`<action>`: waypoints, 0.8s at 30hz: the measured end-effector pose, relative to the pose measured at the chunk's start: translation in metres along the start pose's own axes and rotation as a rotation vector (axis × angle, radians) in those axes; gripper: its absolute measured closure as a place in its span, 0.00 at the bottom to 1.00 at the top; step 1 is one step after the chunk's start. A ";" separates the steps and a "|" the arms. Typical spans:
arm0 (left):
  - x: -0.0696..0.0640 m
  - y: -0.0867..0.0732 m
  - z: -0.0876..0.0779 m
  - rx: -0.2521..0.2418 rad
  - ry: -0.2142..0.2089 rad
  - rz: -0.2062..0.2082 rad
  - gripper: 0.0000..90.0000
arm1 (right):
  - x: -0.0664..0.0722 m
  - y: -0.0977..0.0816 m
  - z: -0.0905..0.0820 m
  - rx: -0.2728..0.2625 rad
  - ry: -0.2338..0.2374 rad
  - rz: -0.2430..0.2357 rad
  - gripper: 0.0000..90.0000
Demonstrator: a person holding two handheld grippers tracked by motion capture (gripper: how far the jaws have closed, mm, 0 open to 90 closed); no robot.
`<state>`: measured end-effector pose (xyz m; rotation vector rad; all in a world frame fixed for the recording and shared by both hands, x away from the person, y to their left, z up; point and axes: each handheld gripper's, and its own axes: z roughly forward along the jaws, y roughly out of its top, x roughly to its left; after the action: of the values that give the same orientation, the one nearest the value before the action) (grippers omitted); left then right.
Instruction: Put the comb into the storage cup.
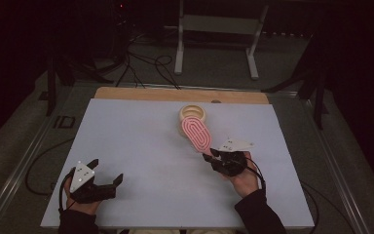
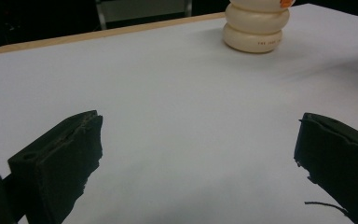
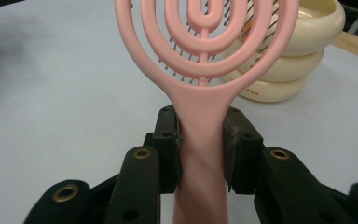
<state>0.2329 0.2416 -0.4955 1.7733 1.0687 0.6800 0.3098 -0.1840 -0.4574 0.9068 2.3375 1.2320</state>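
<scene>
right gripper view has the right tool point(image 3: 200, 140) clamped on the handle of the pink brush point(image 3: 205, 56), whose head reaches over the cream bowl point(image 3: 303, 56). well short of that bowl, the left tool point(image 1: 108, 171) rests with jaws apart on the surface point(image 1: 141, 146).

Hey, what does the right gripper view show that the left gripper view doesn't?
Right gripper view alone: a pink hairbrush, with concentric loops and dark bristles, its handle clamped in the right claw.

Left gripper view alone: the left claw, its jaws wide apart over bare white table.

Both: the cream ribbed bowl and the white tabletop with its wooden far edge.
</scene>
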 end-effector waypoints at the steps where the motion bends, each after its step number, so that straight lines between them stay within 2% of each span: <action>1: 0.000 0.000 0.000 0.000 0.000 0.000 0.02 | 0.000 0.000 0.000 0.000 0.000 0.000 0.77; 9: -0.002 0.002 0.003 0.006 -0.007 -0.040 0.02 | 0.003 -0.002 -0.004 0.009 0.003 -0.010 0.77; 10: -0.001 0.004 0.004 0.004 -0.009 -0.059 0.02 | 0.003 -0.002 -0.005 0.008 0.005 -0.007 0.77; 13: -0.001 0.011 0.004 -0.010 -0.012 -0.072 0.02 | 0.002 -0.001 -0.008 0.000 0.005 -0.005 0.77; 18: -0.003 0.022 0.004 -0.027 -0.035 -0.080 0.02 | 0.001 -0.001 -0.009 -0.004 0.002 0.001 0.77; 24: -0.010 0.037 0.013 -0.016 -0.062 -0.068 0.00 | 0.001 -0.001 -0.009 -0.010 0.003 -0.002 0.77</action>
<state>0.2525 0.2205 -0.4674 1.7257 1.0733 0.5869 0.3035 -0.1887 -0.4529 0.8995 2.3322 1.2433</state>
